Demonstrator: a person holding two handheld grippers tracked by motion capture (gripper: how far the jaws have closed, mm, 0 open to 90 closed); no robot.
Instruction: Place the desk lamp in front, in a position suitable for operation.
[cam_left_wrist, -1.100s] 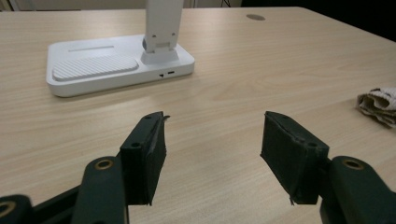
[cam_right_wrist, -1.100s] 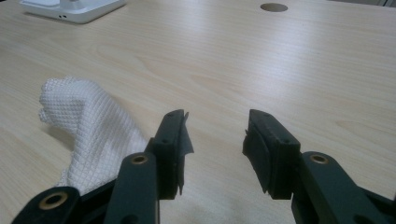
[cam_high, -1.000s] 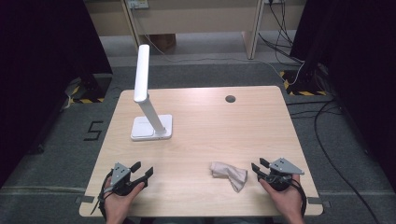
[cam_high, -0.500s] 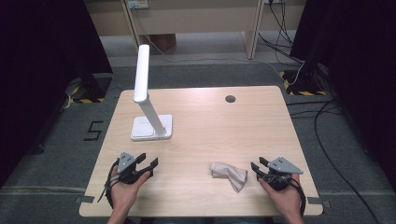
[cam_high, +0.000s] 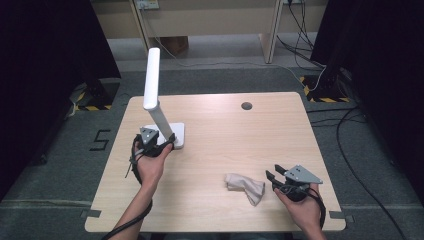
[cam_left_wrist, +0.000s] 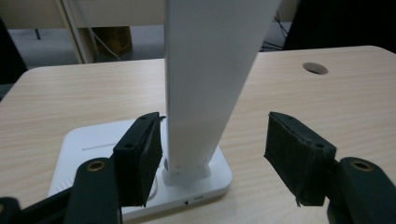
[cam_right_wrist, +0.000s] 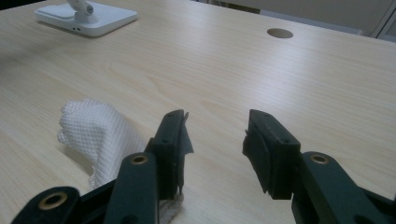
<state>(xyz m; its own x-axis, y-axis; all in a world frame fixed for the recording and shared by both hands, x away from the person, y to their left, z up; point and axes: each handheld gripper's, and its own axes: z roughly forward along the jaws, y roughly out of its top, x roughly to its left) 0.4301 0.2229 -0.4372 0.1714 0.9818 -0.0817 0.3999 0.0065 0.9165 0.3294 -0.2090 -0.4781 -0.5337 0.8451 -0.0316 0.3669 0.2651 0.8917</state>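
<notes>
The lamp (cam_high: 159, 112) stands at the back left of the table (cam_high: 240, 135), and its white arm leans up and away from the base. The left gripper (cam_left_wrist: 212, 147) is just in front of it, jaws apart, with the low part of the arm between them but not pressed. The long axis of the arm runs upward through the gap, so closing the jaws would probably clamp it from both sides. The right gripper (cam_right_wrist: 215, 140) rests far away beside a cloth (cam_right_wrist: 95, 133), its jaws also apart and holding nothing.

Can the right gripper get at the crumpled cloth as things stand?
Probably yes: the right gripper is open, the cloth lies just beside its jaws, and only bare table lies between them.
</notes>
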